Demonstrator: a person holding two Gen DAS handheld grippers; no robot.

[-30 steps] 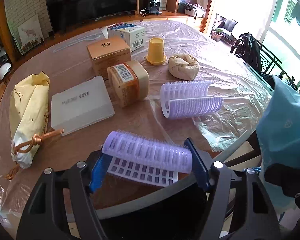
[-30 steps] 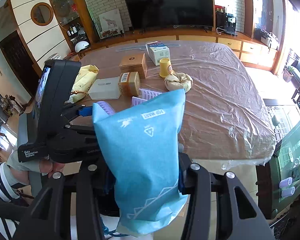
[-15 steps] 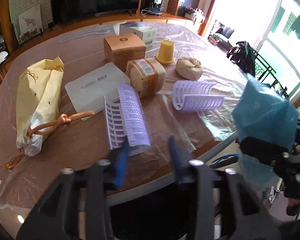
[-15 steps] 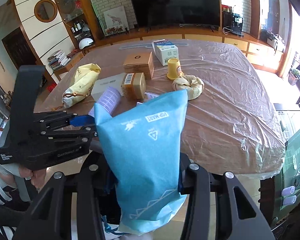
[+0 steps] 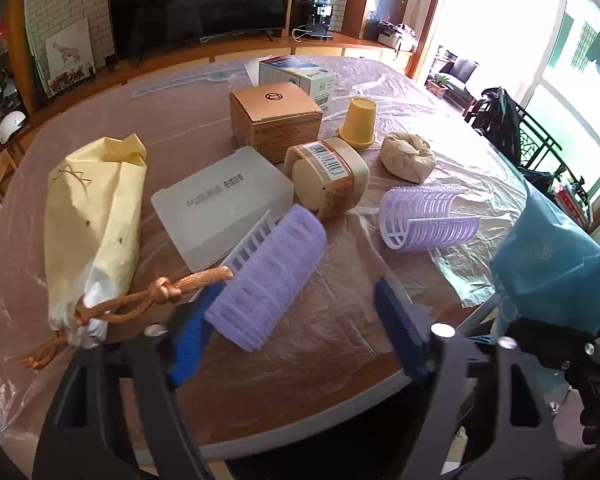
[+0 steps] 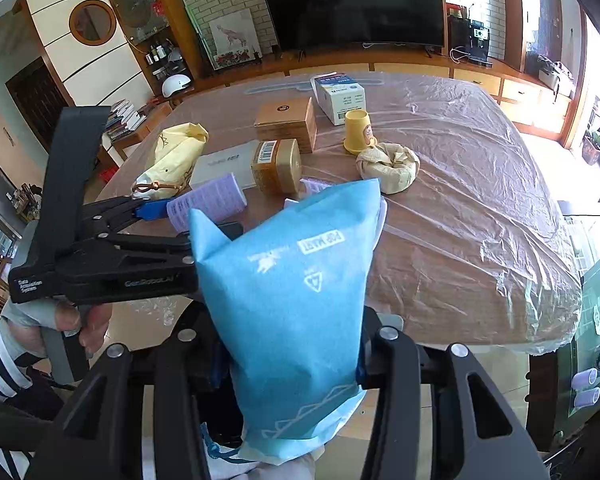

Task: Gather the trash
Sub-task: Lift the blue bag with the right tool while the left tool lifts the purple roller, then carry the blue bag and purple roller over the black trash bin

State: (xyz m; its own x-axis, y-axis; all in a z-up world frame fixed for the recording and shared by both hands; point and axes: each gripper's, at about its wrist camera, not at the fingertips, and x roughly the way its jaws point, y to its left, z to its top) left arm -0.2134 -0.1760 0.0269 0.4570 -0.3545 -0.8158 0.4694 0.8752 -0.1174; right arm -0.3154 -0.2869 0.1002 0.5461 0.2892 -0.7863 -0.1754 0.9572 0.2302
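A purple hair roller (image 5: 268, 276) with a white comb clip rests on the plastic-covered table (image 5: 340, 340), pointing away from me. It lies between the jaws of my left gripper (image 5: 298, 300), which are closing. Its near end leans on the left blue pad (image 5: 188, 340), and the right pad (image 5: 396, 332) stands clear of it. A second purple roller (image 5: 428, 216) lies further right. My right gripper (image 6: 290, 360) is shut on a blue bag (image 6: 288, 300) held upright off the table's edge; the same blue bag (image 5: 552, 272) shows at the right.
On the table are a yellow paper bag (image 5: 92, 208) with a brown cord, a white plastic box (image 5: 224, 200), a tan jar (image 5: 328, 180) on its side, a cardboard box (image 5: 276, 120), a yellow cup (image 5: 360, 122) and a beige bundle (image 5: 408, 156). A person's hand (image 6: 72, 320) grips the left gripper's handle.
The roller, held crosswise in my left jaws a second ago, has left the grip, turned lengthwise and now rests on the table. The right gripper and bag stayed put.
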